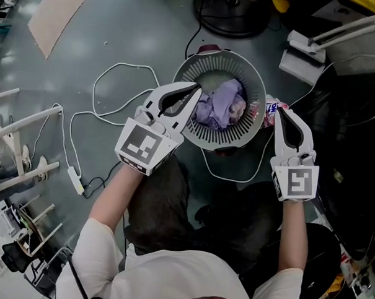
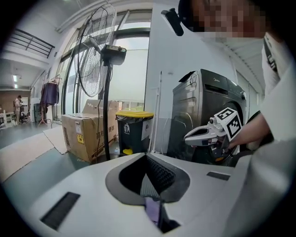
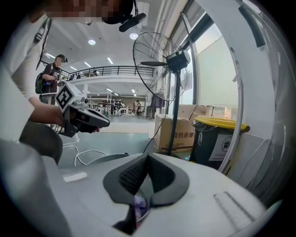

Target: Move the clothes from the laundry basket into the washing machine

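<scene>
Grey-green workshop floor spreads under a person crouched over a round slatted laundry basket (image 1: pixel 220 140), with a white cable (image 1: pixel 116 74) looping across the floor beside it. A heap of lilac clothes (image 1: pixel 223 104) lies in the basket, none of it lifted yet. The washing machine (image 2: pixel 203 111), a dark front-loader, stands close on the person's right.

The left gripper (image 1: pixel 196 88) hangs over the basket's near rim with its jaws pressed together at the tips and nothing pinched that I can make out. The right gripper (image 1: pixel 280 111) sits just outside the rim on the other side, also closed and empty.

I think the main risk is that the jaws are closed. Going into the pile like that, they would only prod the cloth down. The basket looks light, so a sideways tug could tip it or slide it. The garments lie bunched, so pulling one may drag others over the rim onto the floor. Another cable passes under the basket and could snag.

A cardboard box (image 3: pixel 178 134) behind the standing fan (image 3: pixel 162 58) carries Chinese print, seemingly "高档座便", and a yellow warning sticker. The yellow-lidded bin (image 3: pixel 219 139) has a white label I cannot read, and the machine's badge is too small to read.
</scene>
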`<state>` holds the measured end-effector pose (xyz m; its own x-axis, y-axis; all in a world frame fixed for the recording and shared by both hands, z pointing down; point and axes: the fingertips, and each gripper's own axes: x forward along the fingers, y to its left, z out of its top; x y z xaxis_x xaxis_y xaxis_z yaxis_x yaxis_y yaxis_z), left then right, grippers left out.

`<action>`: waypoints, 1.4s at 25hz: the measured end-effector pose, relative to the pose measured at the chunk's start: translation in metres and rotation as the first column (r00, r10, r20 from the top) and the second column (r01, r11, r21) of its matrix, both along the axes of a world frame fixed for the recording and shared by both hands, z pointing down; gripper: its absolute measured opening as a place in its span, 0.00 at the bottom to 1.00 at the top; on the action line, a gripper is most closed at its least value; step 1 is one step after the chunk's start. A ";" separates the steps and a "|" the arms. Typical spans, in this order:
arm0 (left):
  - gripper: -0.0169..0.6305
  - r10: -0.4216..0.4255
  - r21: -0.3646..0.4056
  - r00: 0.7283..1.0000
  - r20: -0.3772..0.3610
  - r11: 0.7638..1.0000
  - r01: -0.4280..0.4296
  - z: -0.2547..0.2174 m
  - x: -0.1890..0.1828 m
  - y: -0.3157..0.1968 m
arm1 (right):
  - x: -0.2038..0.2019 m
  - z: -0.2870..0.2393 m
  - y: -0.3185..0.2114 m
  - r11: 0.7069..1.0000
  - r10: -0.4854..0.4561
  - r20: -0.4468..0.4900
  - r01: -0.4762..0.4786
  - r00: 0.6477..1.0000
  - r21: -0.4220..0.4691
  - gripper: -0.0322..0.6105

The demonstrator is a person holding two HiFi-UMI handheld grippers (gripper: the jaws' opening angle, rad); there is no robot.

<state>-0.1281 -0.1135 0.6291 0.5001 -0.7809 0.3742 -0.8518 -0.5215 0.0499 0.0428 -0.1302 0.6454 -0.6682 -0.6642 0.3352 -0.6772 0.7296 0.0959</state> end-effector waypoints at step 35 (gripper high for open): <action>0.04 -0.054 -0.015 0.999 -0.003 0.998 0.054 0.045 -0.080 0.034 | -0.156 0.263 0.024 0.750 -0.625 -0.332 0.426 0.706 -0.507 0.40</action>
